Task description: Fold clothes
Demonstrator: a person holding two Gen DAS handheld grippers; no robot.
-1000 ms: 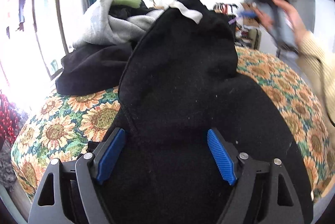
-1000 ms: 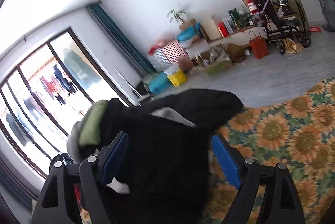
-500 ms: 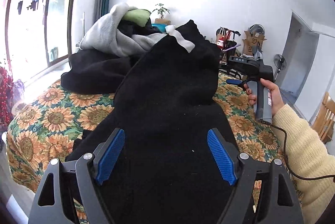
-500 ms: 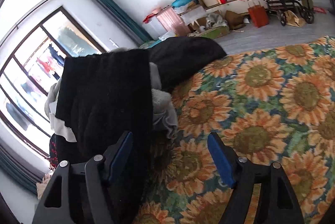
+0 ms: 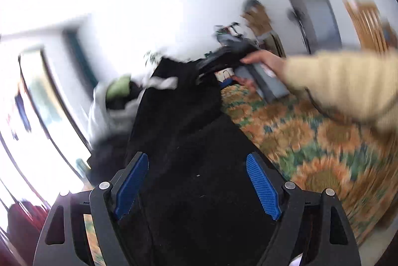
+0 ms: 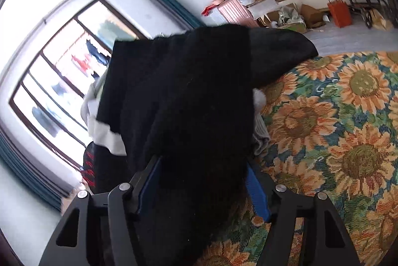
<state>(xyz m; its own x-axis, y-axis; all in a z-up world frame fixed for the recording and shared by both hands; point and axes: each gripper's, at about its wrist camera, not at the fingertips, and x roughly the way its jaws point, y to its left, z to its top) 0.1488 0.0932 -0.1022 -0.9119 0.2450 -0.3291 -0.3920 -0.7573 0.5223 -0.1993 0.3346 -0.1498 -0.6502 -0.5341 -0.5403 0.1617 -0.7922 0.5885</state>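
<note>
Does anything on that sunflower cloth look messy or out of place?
Yes. The black garment lies crumpled over a heap of grey and green clothes at the far side of the sunflower cloth, with nothing folded yet.

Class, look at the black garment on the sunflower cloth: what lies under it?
Under the black garment a grey garment pokes out onto the sunflower cloth. A green item shows behind it. How far the grey runs underneath is covered.

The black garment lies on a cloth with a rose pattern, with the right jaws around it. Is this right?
Not quite: the cloth has a sunflower pattern, as the right wrist view shows. The black garment does lie on it, between the closing jaws of the right gripper.
</note>
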